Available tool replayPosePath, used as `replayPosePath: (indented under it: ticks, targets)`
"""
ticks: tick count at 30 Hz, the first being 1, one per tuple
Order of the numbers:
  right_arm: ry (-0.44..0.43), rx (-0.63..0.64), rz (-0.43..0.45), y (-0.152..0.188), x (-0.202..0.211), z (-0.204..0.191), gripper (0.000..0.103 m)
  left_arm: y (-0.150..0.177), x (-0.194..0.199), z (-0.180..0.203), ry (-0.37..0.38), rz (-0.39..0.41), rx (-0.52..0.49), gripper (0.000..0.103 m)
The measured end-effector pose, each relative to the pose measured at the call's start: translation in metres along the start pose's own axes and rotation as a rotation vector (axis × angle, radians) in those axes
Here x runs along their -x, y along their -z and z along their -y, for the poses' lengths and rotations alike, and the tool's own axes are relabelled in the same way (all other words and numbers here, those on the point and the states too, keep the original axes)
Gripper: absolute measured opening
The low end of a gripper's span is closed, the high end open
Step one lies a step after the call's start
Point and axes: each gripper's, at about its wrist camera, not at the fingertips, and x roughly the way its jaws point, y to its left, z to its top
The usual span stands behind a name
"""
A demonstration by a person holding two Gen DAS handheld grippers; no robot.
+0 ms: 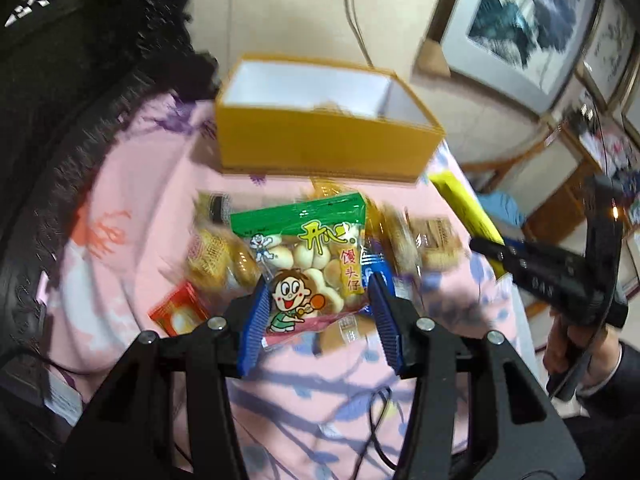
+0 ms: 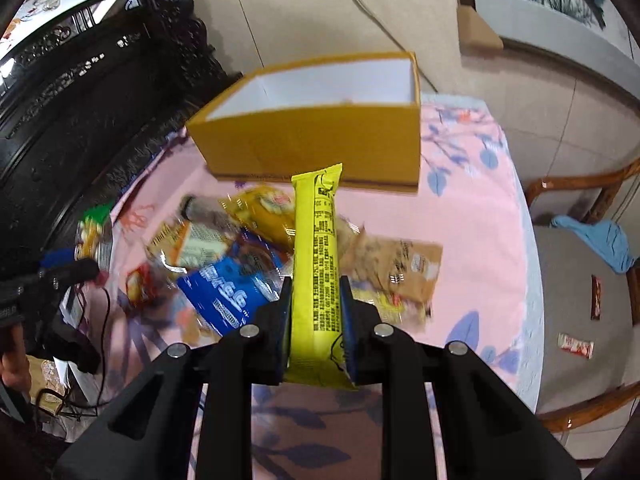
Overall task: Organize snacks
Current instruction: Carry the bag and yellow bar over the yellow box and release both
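My left gripper is shut on a green-topped bag of small round biscuits with a cartoon child on it, lifted above the snack pile. My right gripper is shut on a long yellow snack bar, held lengthwise and pointing toward the box. The open yellow cardboard box with a white inside stands at the far side of the pink floral cloth; in the left wrist view the yellow box lies straight ahead. A blue packet and a brown packet lie in the pile below.
Dark carved furniture borders the table on the left. A wooden chair with a blue cloth stands to the right; two small packets lie on the floor. Black cables trail over the near cloth. A hand holds the right gripper body.
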Motion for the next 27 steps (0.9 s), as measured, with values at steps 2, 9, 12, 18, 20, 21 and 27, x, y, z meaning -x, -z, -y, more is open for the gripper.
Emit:
replayPosePath:
  ticks: [2, 9, 12, 18, 20, 21, 27]
  targets:
    - [-0.004, 0.008, 0.018, -0.011, 0.004, -0.004, 0.022, -0.015, 0.005, -0.005, -0.008, 0.035, 0.004, 0.050]
    - [-0.005, 0.038, 0.099, -0.055, 0.027, -0.022, 0.022, -0.070, 0.023, -0.016, -0.012, 0.146, -0.012, 0.050]
    - [0.004, 0.047, 0.141, -0.077, 0.039, -0.028, 0.022, -0.094, 0.030, -0.016, 0.002, 0.186, -0.028, 0.050]
    - [0.024, 0.058, 0.237, -0.120, 0.061, -0.037, 0.022, -0.142, 0.040, -0.013, 0.032, 0.276, -0.062, 0.050]
    - [0.032, 0.066, 0.268, -0.136, 0.065, -0.040, 0.022, -0.160, 0.040, -0.014, 0.043, 0.301, -0.062, 0.050]
    - [0.043, 0.072, 0.286, -0.146, 0.065, -0.041, 0.022, -0.168, 0.039, -0.015, 0.048, 0.311, -0.060, 0.050]
    - [0.069, 0.061, 0.322, -0.182, 0.044, -0.039, 0.022, -0.217, 0.017, -0.016, 0.044, 0.350, -0.048, 0.050]
